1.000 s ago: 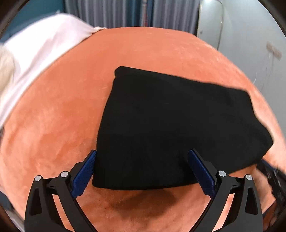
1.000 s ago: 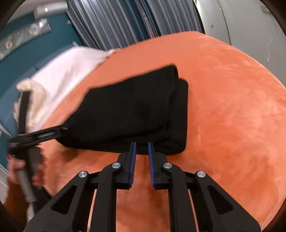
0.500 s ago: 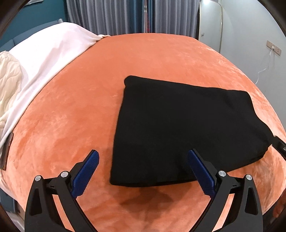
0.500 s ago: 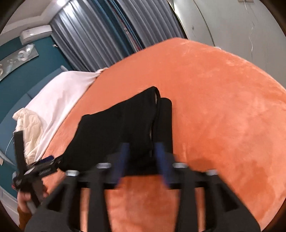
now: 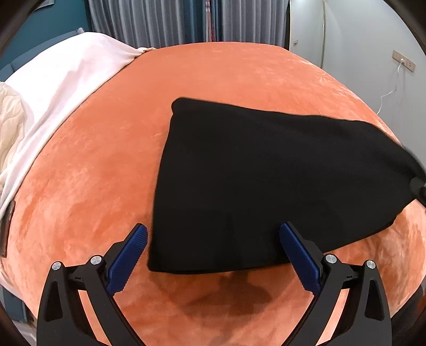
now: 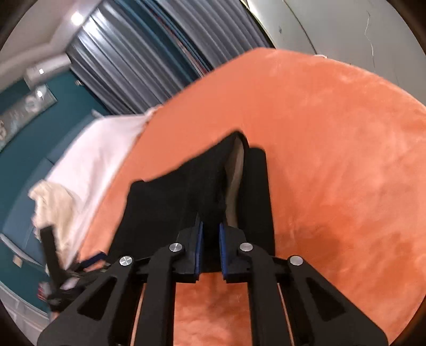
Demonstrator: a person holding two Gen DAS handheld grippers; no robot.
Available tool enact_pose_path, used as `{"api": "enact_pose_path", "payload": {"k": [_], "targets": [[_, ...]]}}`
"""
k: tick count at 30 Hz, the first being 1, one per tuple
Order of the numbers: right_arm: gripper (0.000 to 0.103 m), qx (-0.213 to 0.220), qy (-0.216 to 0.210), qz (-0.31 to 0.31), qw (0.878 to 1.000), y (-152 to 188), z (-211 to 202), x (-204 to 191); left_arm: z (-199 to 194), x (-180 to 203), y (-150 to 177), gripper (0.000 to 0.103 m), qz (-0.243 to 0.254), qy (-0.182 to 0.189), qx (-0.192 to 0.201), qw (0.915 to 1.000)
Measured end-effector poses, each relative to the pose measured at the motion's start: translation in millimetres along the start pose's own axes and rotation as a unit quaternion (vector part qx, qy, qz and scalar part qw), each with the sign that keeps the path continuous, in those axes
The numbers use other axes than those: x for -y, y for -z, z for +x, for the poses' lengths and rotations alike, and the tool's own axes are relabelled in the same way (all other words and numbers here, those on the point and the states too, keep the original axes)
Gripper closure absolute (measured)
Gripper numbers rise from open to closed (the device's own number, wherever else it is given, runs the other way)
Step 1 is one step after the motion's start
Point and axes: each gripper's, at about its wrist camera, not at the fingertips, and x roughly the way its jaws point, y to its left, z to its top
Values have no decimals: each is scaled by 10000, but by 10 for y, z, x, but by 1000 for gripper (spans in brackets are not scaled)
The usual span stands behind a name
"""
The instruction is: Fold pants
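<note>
Black pants [image 5: 266,181] lie folded into a flat wedge on the orange bedspread [image 5: 93,186]. My left gripper [image 5: 213,255] is open wide, its blue pads on either side of the near folded edge and just above it, holding nothing. In the right wrist view the pants [image 6: 173,202] show stacked layers with a pale lining [image 6: 234,186] at the open end. My right gripper [image 6: 209,239] has its jaws close together with black cloth between the pads at the near edge. The right gripper shows as a dark blur at the right edge of the left wrist view [image 5: 418,183].
A white sheet [image 5: 66,87] and a cream quilt [image 5: 10,127] cover the left of the bed. Grey curtains [image 5: 186,21] hang behind. A wall socket with a white cable [image 5: 402,64] is on the right. The left gripper is blurred in the right wrist view [image 6: 66,266].
The right gripper has swung round and come down onto the pants' near edge, closing on the cloth. The left gripper stayed open and shifted slightly left along the folded edge.
</note>
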Motion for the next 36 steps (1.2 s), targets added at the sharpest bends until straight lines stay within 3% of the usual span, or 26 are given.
{"api": "enact_pose_path", "payload": {"k": [3, 6, 7, 10, 12, 15, 19, 21, 22, 26, 28, 30, 32, 34, 36], "targets": [[94, -466, 732, -230, 9960, 137, 322, 205, 74, 3, 21, 5, -5, 3, -83, 10000], [87, -285, 606, -207, 9975, 208, 324, 225, 112, -7, 50, 5, -76, -45, -145, 9999], [80, -189, 617, -170, 9978, 183, 260, 196, 113, -14, 52, 5, -64, -71, -140, 9999], [79, 191, 565, -103, 9982, 100, 51, 69, 125, -24, 43, 5, -44, -139, -141, 9998], [79, 491, 513, -416, 9966, 5, -76, -124, 139, -31, 36, 5, -63, -142, -156, 9998], [79, 333, 132, -978, 9946, -118, 66, -511, 169, -61, 35, 5, -132, -89, -195, 9997], [77, -266, 319, -1340, 9901, -104, 717, -623, 186, -60, 28, 5, -147, -86, -208, 9996], [83, -380, 943, -1233, 9871, -40, 950, -359, 186, -52, 28, 5, -145, -45, -230, 9996], [103, -292, 1048, -1074, 9882, -27, 995, -152, 184, -51, 30, 5, -129, 18, -236, 9996], [103, -324, 739, -353, 9961, -115, 887, 37, 149, -137, 31, 5, -120, 14, -155, 9998], [98, -253, 789, -597, 9948, -198, 832, -167, 71, -221, 23, 5, -201, 14, -16, 9998], [98, -103, 549, -791, 9953, -337, 766, -443, 5, -341, -24, 5, -250, -42, 137, 9996], [98, -132, 422, -941, 9946, -457, 964, -600, 20, -431, -98, 5, -268, -105, 178, 9994], [99, -457, 508, -916, 9935, -571, 1327, -610, 131, -514, -147, 5, -303, -164, 46, 9994], [102, -686, 1175, -712, 9881, -582, 1621, -304, 204, -582, -129, 5, -355, -123, -65, 9993]]}}
